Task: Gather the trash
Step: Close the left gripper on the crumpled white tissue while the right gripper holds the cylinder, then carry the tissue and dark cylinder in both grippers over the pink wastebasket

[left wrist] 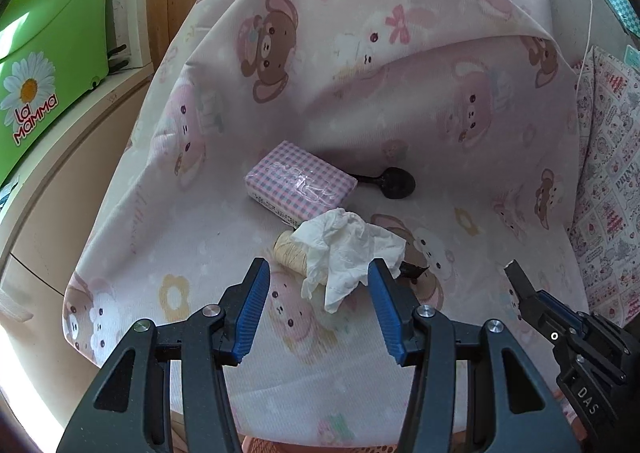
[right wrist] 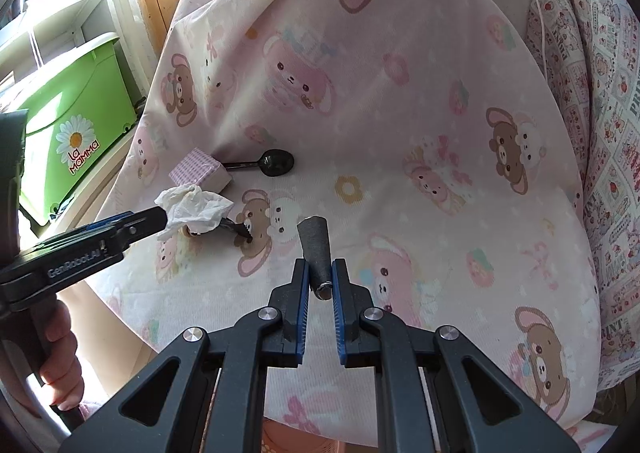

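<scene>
The right gripper [right wrist: 320, 273] is clamped on a dark grey tapered tube [right wrist: 318, 253], while left of it the left gripper [left wrist: 318, 277] stands spread around a crumpled white tissue [left wrist: 344, 249] on the pink bear-print cloth [left wrist: 460, 173], nearer than the pink gingham box [left wrist: 300, 183].

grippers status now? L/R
Left gripper: open, jaws either side of the crumpled tissue, not closed on it.
Right gripper: shut on a dark grey tube.

Crumpled tissue [left wrist: 347, 249] on thread spool [left wrist: 289, 252]; tissue pack [left wrist: 300, 182] behind it, spoon [left wrist: 390, 181] right of pack, all on sheet [left wrist: 460, 213].
</scene>
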A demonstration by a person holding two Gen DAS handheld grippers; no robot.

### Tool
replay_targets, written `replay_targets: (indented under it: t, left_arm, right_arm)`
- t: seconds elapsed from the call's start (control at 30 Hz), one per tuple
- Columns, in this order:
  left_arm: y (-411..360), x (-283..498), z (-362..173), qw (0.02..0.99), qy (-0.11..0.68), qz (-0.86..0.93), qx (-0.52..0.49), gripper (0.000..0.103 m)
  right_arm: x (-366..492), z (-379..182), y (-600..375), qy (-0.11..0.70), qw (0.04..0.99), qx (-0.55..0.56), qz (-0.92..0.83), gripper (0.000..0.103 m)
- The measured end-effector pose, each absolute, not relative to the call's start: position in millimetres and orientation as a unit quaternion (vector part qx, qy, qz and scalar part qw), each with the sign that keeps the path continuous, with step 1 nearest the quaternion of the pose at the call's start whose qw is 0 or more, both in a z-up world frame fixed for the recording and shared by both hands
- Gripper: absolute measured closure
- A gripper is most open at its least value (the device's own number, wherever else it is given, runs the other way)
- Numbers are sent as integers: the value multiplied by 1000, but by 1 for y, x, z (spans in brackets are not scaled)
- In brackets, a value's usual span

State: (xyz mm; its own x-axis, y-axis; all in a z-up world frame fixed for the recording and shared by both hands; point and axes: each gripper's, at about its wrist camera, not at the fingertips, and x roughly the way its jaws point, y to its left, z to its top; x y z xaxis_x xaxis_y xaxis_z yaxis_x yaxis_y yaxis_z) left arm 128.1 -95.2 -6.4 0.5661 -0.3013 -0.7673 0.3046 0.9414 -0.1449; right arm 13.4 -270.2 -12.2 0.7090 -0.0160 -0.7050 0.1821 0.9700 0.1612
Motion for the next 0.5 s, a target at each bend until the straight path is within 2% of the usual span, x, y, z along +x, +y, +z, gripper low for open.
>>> replay_targets:
  t: [0.07,0.13,0.3,0.5]
  left_arm:
    - [-97,135,-11,883,437,-170,1,69]
    - [-95,139,-16,879,446,-167,-8,100]
    - [-75,128,7,885,424,-183,-59,102]
    - [-47,108,44,910,374,-170,-47,102]
  right_arm:
    - [13,-10,-269,374,920,106,-53,91]
    - [11,-8,-268,371,922,99,-56,91]
    - [11,-8,-268,372,921,102,-59,91]
    - [9,-6,-269,368,921,119,-41,91]
